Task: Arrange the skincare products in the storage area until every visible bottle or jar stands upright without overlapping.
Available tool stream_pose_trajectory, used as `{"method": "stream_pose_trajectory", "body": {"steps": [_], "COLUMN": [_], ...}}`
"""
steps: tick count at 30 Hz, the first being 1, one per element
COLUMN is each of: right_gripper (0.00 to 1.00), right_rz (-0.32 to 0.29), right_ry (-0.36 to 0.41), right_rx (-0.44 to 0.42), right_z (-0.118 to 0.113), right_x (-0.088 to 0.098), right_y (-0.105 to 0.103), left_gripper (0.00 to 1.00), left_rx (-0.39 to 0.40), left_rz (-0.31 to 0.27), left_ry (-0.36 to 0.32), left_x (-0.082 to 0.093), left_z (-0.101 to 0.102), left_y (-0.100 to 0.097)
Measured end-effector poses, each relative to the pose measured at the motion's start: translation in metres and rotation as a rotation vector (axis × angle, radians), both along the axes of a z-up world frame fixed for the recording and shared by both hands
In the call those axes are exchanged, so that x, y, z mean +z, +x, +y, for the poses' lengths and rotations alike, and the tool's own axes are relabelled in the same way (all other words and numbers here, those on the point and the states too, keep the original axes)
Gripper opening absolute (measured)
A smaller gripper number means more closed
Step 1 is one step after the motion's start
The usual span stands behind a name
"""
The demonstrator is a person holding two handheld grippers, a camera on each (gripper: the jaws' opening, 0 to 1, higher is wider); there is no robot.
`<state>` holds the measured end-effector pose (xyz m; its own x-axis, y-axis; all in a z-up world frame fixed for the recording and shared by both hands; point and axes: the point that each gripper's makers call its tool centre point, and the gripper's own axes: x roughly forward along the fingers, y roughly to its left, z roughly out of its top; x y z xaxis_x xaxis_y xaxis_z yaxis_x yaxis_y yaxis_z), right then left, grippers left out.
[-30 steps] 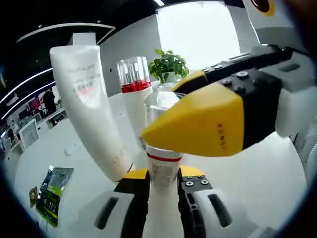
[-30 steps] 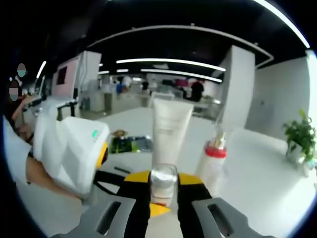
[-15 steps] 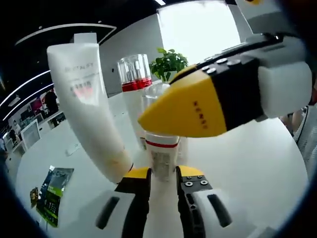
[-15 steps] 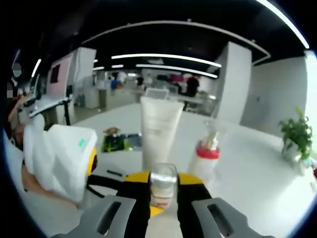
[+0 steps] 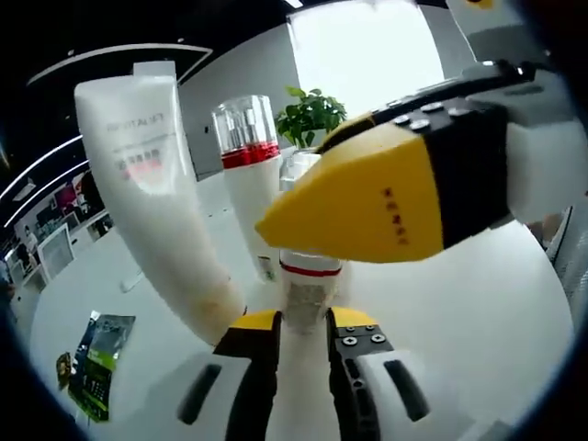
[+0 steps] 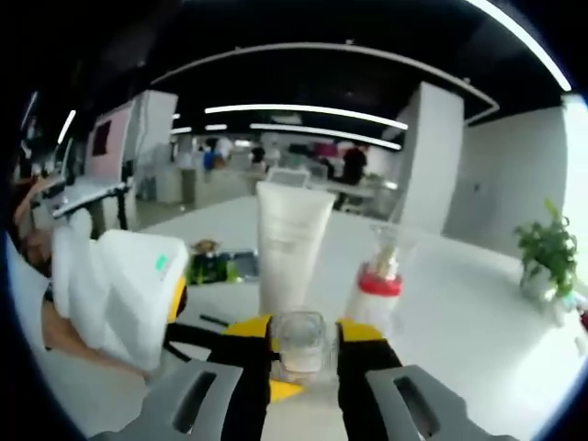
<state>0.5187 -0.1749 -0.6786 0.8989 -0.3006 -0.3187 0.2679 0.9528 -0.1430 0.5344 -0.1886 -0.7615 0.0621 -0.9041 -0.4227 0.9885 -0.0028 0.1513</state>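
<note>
A small white bottle (image 5: 308,296) with a red band stands on the white table, and my left gripper (image 5: 303,322) is shut on its lower body. My right gripper (image 5: 377,211) reaches in from the right, its yellow jaw covering the bottle's top. In the right gripper view, my right gripper (image 6: 303,335) stands around the clear cap (image 6: 299,342) with a thin gap at each side. My left gripper (image 6: 138,285) shows at the left, held by a hand. Behind stand a tall white tube (image 5: 152,202) (image 6: 289,239) and a red-banded pump bottle (image 5: 248,175) (image 6: 377,285), both upright.
A green packet (image 5: 96,354) (image 6: 216,266) lies flat on the table (image 5: 478,331) at the left. A potted plant (image 5: 312,115) (image 6: 544,253) stands at the far edge. An open office with people lies beyond.
My right gripper's jaws have spread a little off the clear cap and dropped lower over the bottle's top. My left gripper keeps its hold on the bottle.
</note>
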Motion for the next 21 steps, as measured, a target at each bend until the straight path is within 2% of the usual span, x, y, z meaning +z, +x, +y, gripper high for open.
{"method": "stream_pose_trajectory", "body": {"steps": [2, 9, 10, 14, 21], "right_gripper": [0.14, 0.14, 0.14, 0.14, 0.15], "right_rz": [0.003, 0.012, 0.011, 0.011, 0.027], "right_ry": [-0.018, -0.009, 0.016, 0.033, 0.009], "right_rx": [-0.004, -0.001, -0.011, -0.009, 0.016], "right_z": [-0.003, -0.003, -0.004, -0.007, -0.002], "right_x": [0.0, 0.003, 0.003, 0.003, 0.002], "right_y": [0.001, 0.005, 0.005, 0.008, 0.011], "left_gripper": [0.22, 0.21, 0.21, 0.21, 0.2], "left_rx": [-0.001, -0.005, -0.007, -0.029, -0.038], "left_rz": [-0.003, 0.01, 0.011, 0.035, 0.037], "left_ry": [0.0, 0.0, 0.001, 0.013, 0.031], "left_x": [0.0, 0.001, 0.001, 0.001, 0.0], "left_z": [0.0, 0.0, 0.001, 0.004, 0.009], "left_y": [0.0, -0.002, -0.003, -0.007, -0.009]}}
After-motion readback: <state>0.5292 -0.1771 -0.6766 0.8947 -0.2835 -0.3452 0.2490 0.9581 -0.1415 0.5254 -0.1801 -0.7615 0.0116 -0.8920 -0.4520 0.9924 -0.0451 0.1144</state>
